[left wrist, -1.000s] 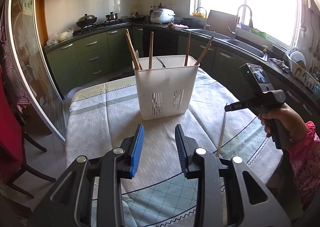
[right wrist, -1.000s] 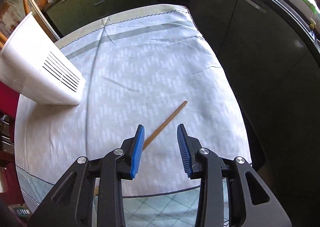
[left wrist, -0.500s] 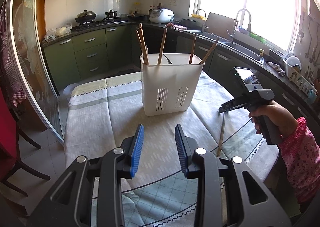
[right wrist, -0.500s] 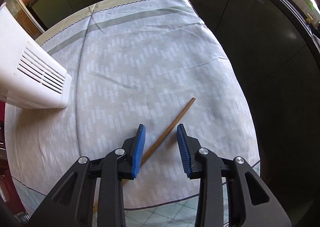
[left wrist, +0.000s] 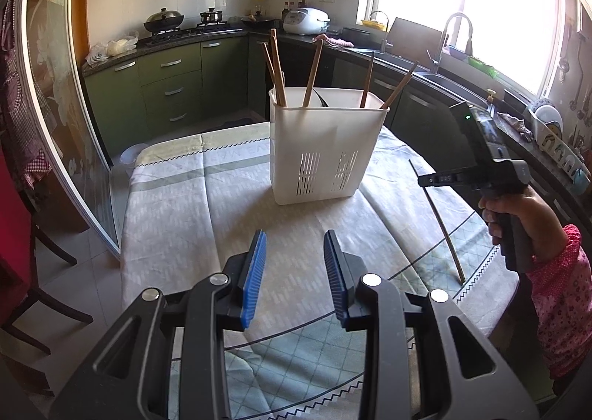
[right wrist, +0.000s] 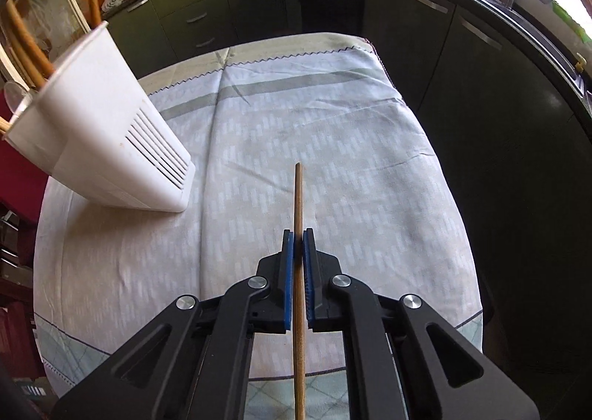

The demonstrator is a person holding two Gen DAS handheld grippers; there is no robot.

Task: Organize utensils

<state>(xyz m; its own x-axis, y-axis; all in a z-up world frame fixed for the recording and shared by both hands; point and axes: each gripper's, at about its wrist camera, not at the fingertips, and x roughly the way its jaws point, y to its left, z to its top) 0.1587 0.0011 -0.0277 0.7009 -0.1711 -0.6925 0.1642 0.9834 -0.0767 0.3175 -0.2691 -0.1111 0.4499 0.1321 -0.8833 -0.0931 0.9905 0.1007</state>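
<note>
Chopstick (right wrist: 298, 198) is clamped between the blue pads (right wrist: 288, 272) of your right gripper (right wrist: 298, 240), running straight along the fingers with its tip sticking out ahead over the tablecloth (right wrist: 333, 146). Going left to right in the right wrist view: white utensil holder (right wrist: 111, 146) stands at the left on the cloth, well apart from the held stick, a few wooden chopsticks (right wrist: 29, 46) poking out of its top; then your gripper dead centre; then dark cabinets (right wrist: 481, 68) past the table edge. In the left wrist view your left gripper (left wrist: 294, 264) has its jaws apart, nothing between them, hovering over the cloth short of the holder (left wrist: 322, 150). Holder sits mid table, several chopsticks (left wrist: 277, 68) upright or leaning inside. To the right, your right hand (left wrist: 518, 220) grips the other tool, the held chopstick (left wrist: 440, 220) showing as a thin slanted line under it, lower end near the cloth's zigzag border
</note>
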